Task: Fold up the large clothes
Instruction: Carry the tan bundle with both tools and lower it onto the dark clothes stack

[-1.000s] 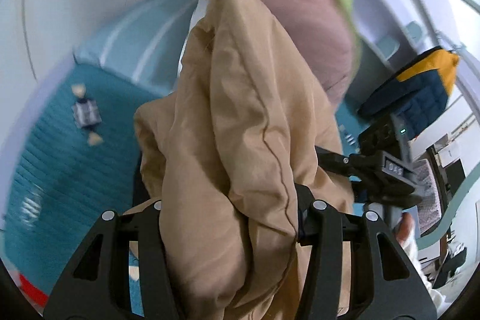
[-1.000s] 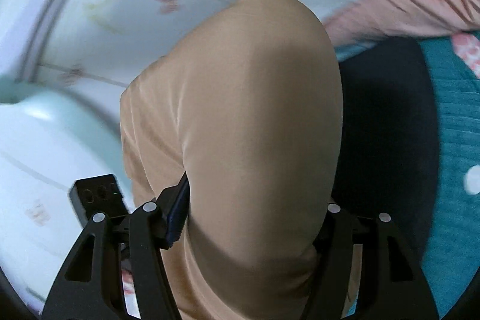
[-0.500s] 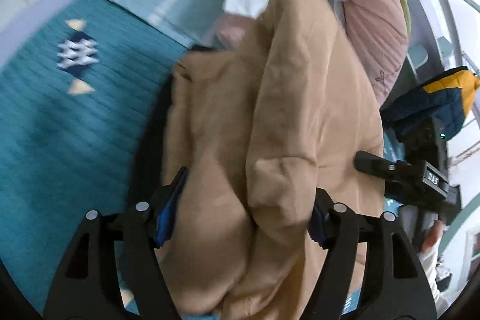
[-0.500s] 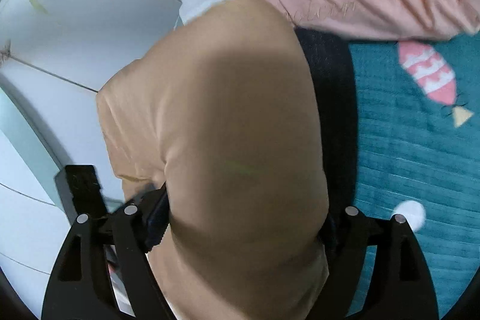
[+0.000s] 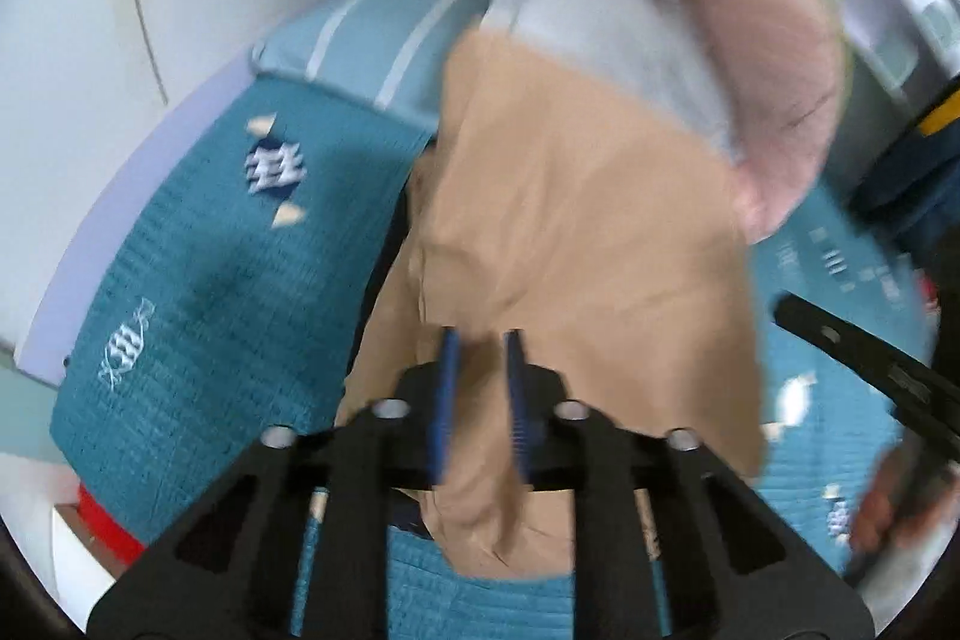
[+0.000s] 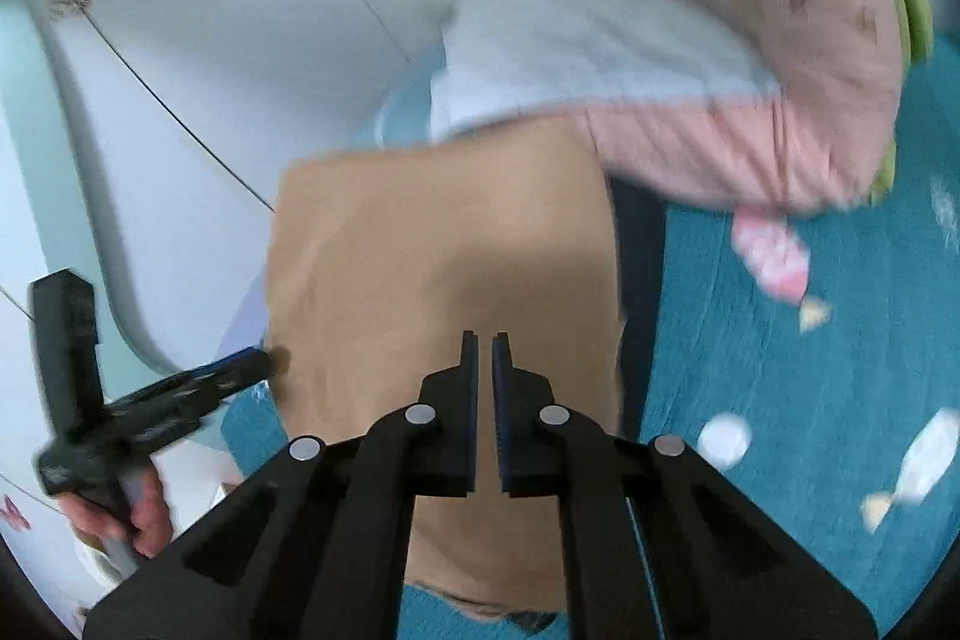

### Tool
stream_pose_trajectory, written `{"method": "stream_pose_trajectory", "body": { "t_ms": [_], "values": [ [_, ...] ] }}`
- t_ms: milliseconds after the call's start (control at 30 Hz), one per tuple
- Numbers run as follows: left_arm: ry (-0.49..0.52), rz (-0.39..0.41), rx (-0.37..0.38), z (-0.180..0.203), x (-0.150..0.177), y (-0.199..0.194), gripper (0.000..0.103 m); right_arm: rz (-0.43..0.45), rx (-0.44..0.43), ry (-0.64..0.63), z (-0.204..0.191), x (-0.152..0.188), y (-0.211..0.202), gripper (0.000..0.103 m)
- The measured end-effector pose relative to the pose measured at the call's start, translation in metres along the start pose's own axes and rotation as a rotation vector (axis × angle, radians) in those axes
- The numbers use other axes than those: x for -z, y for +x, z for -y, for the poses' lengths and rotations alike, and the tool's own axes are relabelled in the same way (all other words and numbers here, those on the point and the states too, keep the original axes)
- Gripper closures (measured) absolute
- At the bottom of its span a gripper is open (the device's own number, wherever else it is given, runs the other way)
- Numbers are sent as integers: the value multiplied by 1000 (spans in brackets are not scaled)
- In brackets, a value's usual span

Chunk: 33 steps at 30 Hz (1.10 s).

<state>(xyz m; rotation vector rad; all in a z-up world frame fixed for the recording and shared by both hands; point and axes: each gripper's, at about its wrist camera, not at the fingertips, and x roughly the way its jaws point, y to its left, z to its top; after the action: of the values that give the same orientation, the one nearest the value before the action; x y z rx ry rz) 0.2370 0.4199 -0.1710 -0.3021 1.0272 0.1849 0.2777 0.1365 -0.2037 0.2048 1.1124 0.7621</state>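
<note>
Tan garment [image 5: 576,232] lies folded on the teal bedspread [image 5: 210,292], its far edge at twelve o'clock touching a pink quilt [image 6: 720,40] and a white cloth [image 6: 576,58]. Left hand-held gripper [image 5: 480,340] hangs over its near edge, jaws clenched to a narrow gap, no fabric pinched. Right hand-held gripper [image 6: 485,340] is likewise clenched and empty above the garment. White woven lettering [image 5: 126,346] on the bedspread at nine o'clock is too blurred to read.
</note>
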Motion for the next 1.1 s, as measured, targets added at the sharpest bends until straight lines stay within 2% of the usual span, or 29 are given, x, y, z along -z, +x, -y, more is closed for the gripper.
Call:
{"method": "stream_pose_trajectory", "body": {
  "t_ms": [67,133,200,300,367,433,500,600,667,733,833,933,1000,1100],
  "values": [
    [-30,-40,-4,-5,5,27,101,-43,71,2,1,10,26,100],
    [-62,-69,10,-11,8,50,102,-53,65,36,11,14,46,103],
    [-85,-84,-3,-15,8,67,102,-59,8,98,24,14,60,103],
    [-83,-85,8,-17,0,66,102,-39,12,91,19,13,52,103],
    [-30,-52,14,-12,-4,45,102,9,11,47,9,14,37,101],
    [-14,2,25,-7,-6,20,102,61,-27,32,3,11,21,100],
    [-12,68,62,-1,-10,-5,102,153,-61,4,-7,2,1,100],
    [3,148,124,10,-21,-27,102,221,-89,-72,-26,-15,-6,100],
    [27,248,141,20,-32,-31,102,262,-85,-106,-35,-26,1,100],
    [-2,240,166,21,-48,-19,102,260,-65,-112,-39,-37,15,100],
    [-25,284,231,20,-65,0,102,220,-65,-105,-41,-53,41,100],
    [-69,306,237,10,-80,31,102,187,-4,-144,-43,-62,65,102],
    [-127,271,222,-1,-88,62,102,188,31,-163,-35,-65,75,103],
    [-149,251,181,-9,-89,83,101,224,63,-98,-8,-70,67,103]
  ]
}}
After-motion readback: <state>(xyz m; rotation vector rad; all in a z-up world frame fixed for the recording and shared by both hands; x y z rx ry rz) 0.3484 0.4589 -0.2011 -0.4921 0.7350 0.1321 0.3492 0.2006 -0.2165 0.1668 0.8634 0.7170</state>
